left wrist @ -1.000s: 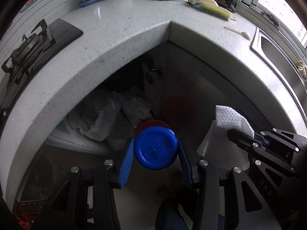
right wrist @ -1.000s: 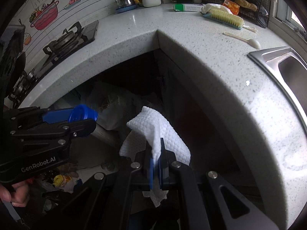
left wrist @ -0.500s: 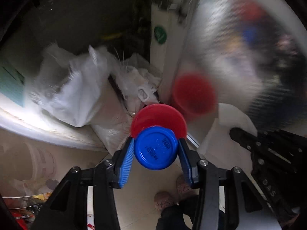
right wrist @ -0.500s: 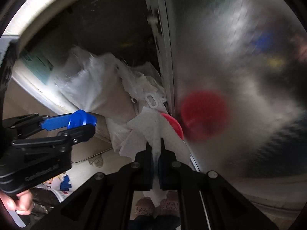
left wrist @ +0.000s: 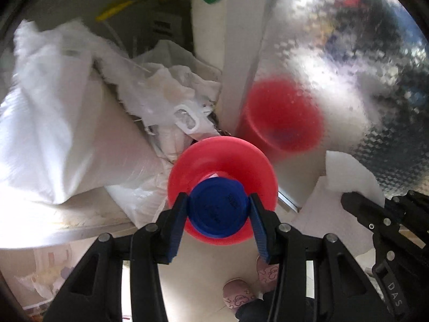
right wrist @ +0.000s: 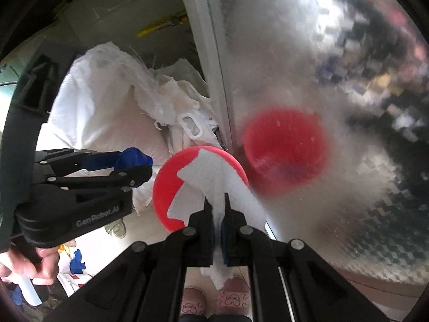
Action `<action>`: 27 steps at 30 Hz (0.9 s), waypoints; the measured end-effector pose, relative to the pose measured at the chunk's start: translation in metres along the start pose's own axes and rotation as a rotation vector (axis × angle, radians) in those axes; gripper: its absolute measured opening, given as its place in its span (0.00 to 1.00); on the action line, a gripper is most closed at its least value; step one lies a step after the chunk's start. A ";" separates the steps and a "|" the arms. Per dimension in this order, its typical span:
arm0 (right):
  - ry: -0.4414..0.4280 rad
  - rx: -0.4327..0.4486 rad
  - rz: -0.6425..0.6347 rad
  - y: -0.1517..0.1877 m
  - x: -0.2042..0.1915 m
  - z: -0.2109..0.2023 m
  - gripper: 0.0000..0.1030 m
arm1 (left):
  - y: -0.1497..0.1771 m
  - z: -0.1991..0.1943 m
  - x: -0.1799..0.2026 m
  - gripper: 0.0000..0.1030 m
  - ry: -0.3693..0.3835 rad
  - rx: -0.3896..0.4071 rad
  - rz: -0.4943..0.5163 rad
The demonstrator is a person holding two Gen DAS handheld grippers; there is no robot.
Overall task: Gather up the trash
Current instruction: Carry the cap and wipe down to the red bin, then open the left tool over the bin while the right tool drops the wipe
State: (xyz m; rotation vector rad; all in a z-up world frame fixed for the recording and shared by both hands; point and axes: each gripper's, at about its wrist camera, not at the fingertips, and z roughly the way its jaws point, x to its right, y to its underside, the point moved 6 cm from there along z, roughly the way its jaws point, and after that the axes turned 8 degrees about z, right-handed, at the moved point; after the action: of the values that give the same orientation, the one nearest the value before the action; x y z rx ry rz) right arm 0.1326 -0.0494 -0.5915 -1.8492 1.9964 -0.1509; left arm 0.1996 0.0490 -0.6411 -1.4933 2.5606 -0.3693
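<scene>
1. Cap (left wrist: 217,212), blue, round: gripped between blue pads of left gripper (left wrist: 217,216), jaws part-open and pressing its rim on both sides; flat top facing camera.
2. Bin (left wrist: 222,187), red, round-mouthed: straight beyond cap in left view, rim ringing it from behind; whether cap is inside the mouth or over it, cannot tell.
3. Tissue (right wrist: 214,185), white, crumpled: pinched in right gripper (right wrist: 217,209), jaws shut tight on it; upper part fanned out across bin's mouth, lower tail hanging toward near edge past the pads.
4. Right gripper also seen at right edge of left view, tissue spread just left of its tip.
5. Left gripper seen from the side in right view, left of bin, cap at its tip; hand (right wrist: 26,265) wrapped on its handle at near left.
6. Door (right wrist: 335,107), shiny, patterned: right of bin, blurred red reflection of bin on it.
7. Bags (left wrist: 67,134), white plastic: piled left and far of bin, inside open cabinet.
8. Slippers (right wrist: 211,300), pink: on pale floor, near edge.
</scene>
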 end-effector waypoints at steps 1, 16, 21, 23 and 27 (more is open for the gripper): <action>0.002 -0.001 0.002 0.000 0.001 0.002 0.03 | -0.001 0.002 0.001 0.42 -0.002 -0.002 0.005; 0.028 -0.010 -0.007 -0.005 0.009 0.007 0.03 | -0.011 0.004 -0.015 0.82 -0.064 0.039 -0.008; 0.018 -0.003 -0.050 -0.009 0.002 0.008 0.03 | -0.008 -0.001 -0.024 0.83 -0.076 0.026 -0.030; 0.011 -0.012 -0.059 -0.011 -0.002 0.012 0.03 | -0.005 -0.004 -0.028 0.83 -0.080 0.022 -0.042; 0.001 -0.043 -0.068 -0.014 -0.010 0.023 0.04 | 0.003 -0.007 -0.037 0.83 -0.087 0.013 -0.065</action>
State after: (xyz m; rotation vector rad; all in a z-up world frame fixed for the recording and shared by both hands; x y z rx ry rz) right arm 0.1545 -0.0367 -0.6055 -1.9452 1.9533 -0.1295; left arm 0.2139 0.0838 -0.6346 -1.5557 2.4436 -0.3209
